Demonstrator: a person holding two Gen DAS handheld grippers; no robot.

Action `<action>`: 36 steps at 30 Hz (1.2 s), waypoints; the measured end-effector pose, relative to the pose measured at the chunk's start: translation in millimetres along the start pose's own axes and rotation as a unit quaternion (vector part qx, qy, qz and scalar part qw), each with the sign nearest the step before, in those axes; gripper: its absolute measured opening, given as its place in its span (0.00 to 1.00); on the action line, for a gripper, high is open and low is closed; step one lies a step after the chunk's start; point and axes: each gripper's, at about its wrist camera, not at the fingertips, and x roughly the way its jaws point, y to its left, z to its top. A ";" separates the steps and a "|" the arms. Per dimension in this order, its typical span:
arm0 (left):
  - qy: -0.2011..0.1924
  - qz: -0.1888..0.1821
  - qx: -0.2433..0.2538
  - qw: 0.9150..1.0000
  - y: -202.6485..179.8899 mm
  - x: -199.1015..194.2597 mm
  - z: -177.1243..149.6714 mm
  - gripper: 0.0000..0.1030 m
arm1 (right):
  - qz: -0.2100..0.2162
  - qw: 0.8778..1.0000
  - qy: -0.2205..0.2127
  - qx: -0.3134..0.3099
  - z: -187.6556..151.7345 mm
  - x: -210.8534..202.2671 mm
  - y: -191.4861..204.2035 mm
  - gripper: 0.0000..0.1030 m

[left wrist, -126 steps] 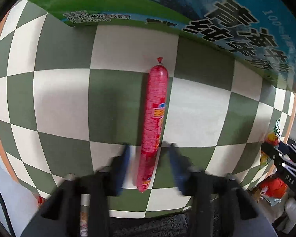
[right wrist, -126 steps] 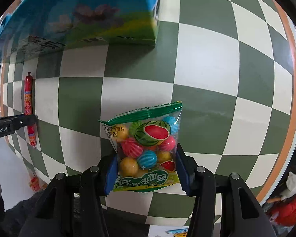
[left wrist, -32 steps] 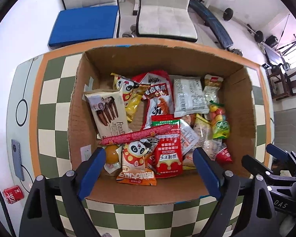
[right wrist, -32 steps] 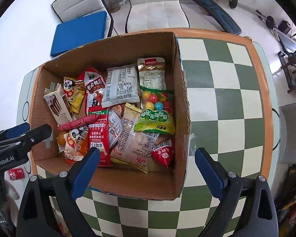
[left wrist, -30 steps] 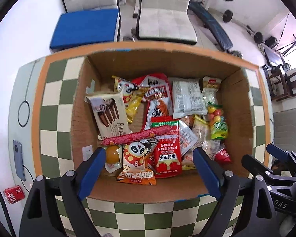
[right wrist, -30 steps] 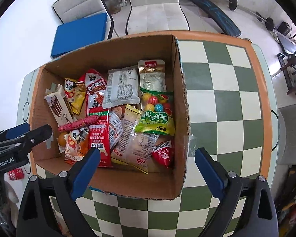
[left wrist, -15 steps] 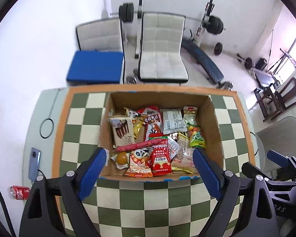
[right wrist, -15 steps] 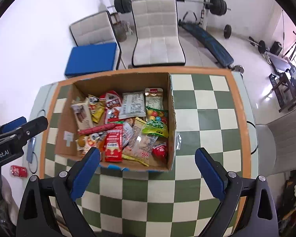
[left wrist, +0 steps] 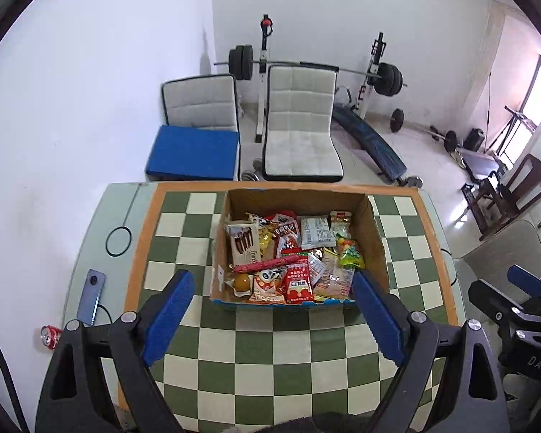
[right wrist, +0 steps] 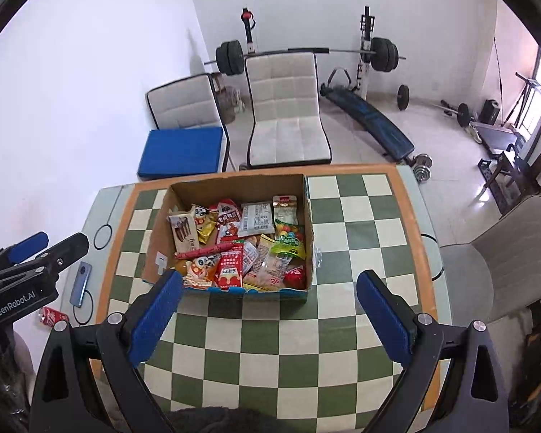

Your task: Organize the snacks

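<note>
An open cardboard box [left wrist: 375, 238] stands on the green-and-white checkered table [left wrist: 270, 353] and holds several snack packets. A red sausage stick [left wrist: 267, 264] lies across them and a gumball bag [left wrist: 348, 250] sits at the right side. The box [right wrist: 155, 231], sausage [right wrist: 203, 250] and gumball bag [right wrist: 288, 240] also show in the right wrist view. My left gripper [left wrist: 274, 299] is open and empty, high above the table's near side. My right gripper [right wrist: 270, 299] is open and empty, also high above the table.
A blue phone [left wrist: 92, 296] lies on the table's left edge and a red can [left wrist: 50, 335] is on the floor below. White chairs [left wrist: 299, 133], a blue cushion [left wrist: 194, 155] and a weight bench [left wrist: 368, 144] stand behind the table. A grey chair [right wrist: 501, 252] is at the right.
Both grippers have risen and pulled back from the box, so it looks smaller. Earlier they held the sausage and the gumball bag; both now lie in the box.
</note>
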 end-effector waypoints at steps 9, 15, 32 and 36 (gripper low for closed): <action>-0.019 0.003 -0.002 1.000 -1.8 -31.1 -11.8 0.87 | -0.011 0.999 -0.030 -0.015 -8.6 -42.8 9.5 0.97; -0.031 0.014 0.010 0.999 -8.2 -41.0 -18.1 0.87 | -0.013 0.999 -0.036 -0.019 -13.7 -49.3 14.0 0.97; -0.032 0.020 0.013 0.999 -10.6 -48.7 -25.2 0.87 | -0.010 0.999 -0.034 -0.015 -18.1 -51.5 12.3 0.97; -0.033 0.021 0.012 0.999 -12.1 -48.7 -25.5 0.87 | -0.010 0.999 -0.035 -0.016 -17.4 -52.3 12.0 0.97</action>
